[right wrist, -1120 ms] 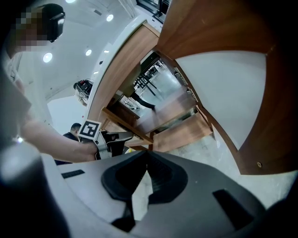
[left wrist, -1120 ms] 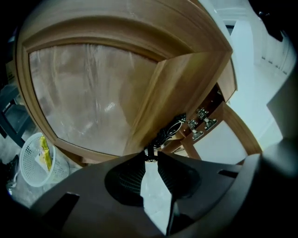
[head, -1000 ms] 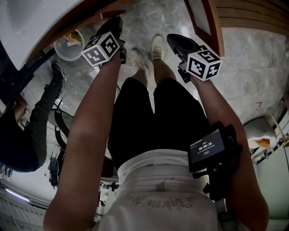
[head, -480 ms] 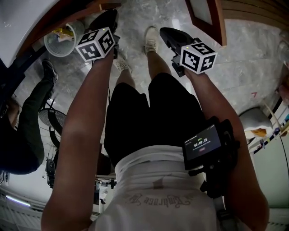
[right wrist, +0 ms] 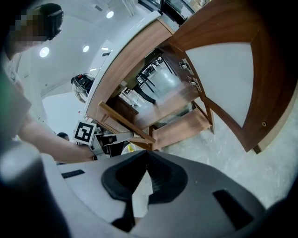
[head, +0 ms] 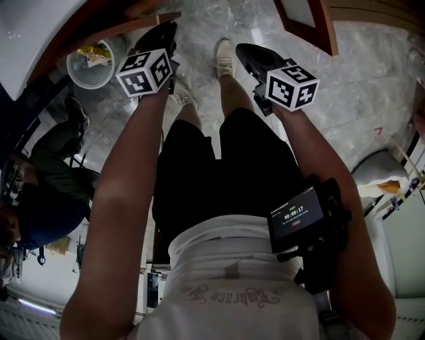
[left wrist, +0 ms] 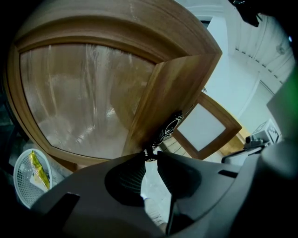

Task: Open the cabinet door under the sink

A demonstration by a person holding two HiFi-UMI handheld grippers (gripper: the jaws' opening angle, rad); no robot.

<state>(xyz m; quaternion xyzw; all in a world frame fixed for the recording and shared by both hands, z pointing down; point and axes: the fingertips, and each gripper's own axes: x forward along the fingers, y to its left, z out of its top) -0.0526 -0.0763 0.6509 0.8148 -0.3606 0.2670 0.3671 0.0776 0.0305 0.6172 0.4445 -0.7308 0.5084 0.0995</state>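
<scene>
The left cabinet door (left wrist: pixel 84 93) is curved wood with a frosted panel, and a dark ornate handle (left wrist: pixel 168 130) runs down its edge. My left gripper (left wrist: pixel 151 154) is shut on the lower end of that handle; in the head view it (head: pixel 165 32) reaches up to the door's wooden edge (head: pixel 154 16). The right door (right wrist: pixel 233 79) with its white panel stands swung open, and the shelves inside (right wrist: pixel 179 125) show. My right gripper (right wrist: pixel 146 155) hangs over the marble floor in front of the cabinet with its tips together and nothing in them; in the head view it (head: pixel 244 52) sits beside my shoe.
A white mesh basket (head: pixel 89 63) with a yellow wrapper stands on the floor left of the cabinet. Another person (head: pixel 46 199) crouches at the left. The white sink counter (head: pixel 33 26) overhangs at top left. My own shoes (head: pixel 226 56) stand between the grippers.
Both grippers have shifted a little across the floor, the left still at the door's edge. The person at the left has drawn the leg in and sunk lower.
</scene>
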